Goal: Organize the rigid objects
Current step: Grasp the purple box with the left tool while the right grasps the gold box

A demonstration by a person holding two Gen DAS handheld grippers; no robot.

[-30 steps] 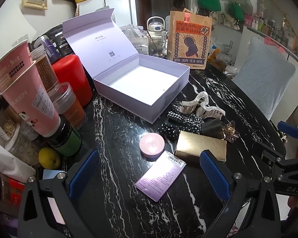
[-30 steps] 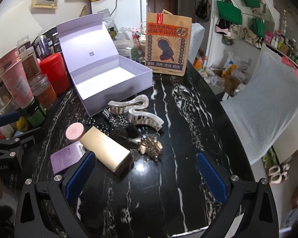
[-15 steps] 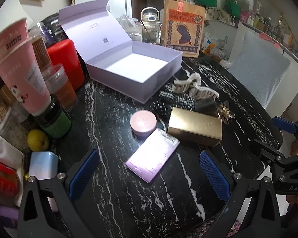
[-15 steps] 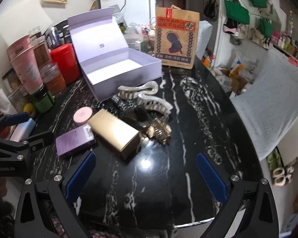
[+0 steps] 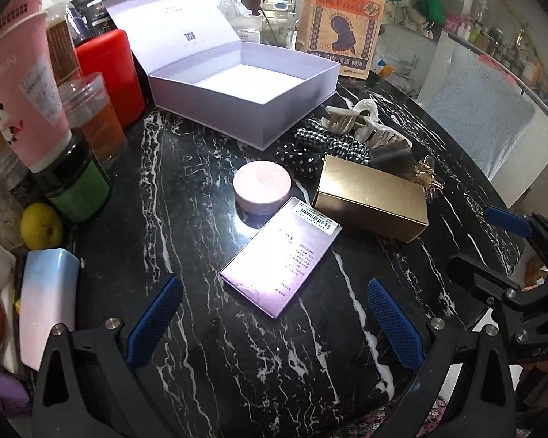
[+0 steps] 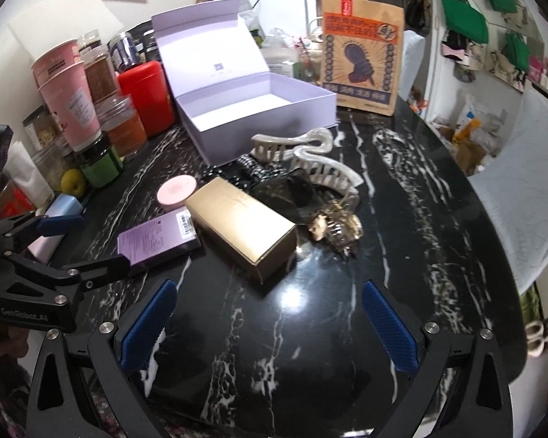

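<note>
On the black marble bench the largest piece, the lilac box, sits open and empty at upper centre of the left view, lid tipped back; it looks like light, stiff card and is probably where the rest belongs. Next, the gold carton, centre right, touches the flat purple pack at 1 corner; both look light, rigid and slick, so a grip across the short sides would hold best, and the purple pack, lying flat, may need an edge tipped up first. The pink compact, just beside the purple pack, is round and smooth and should be pinched across its rim. The pale hair claws at centre of the right view look brittle and toothed; take them by the spine. Both the left tongs and right tongs gape wide, holding nothing.
</note>
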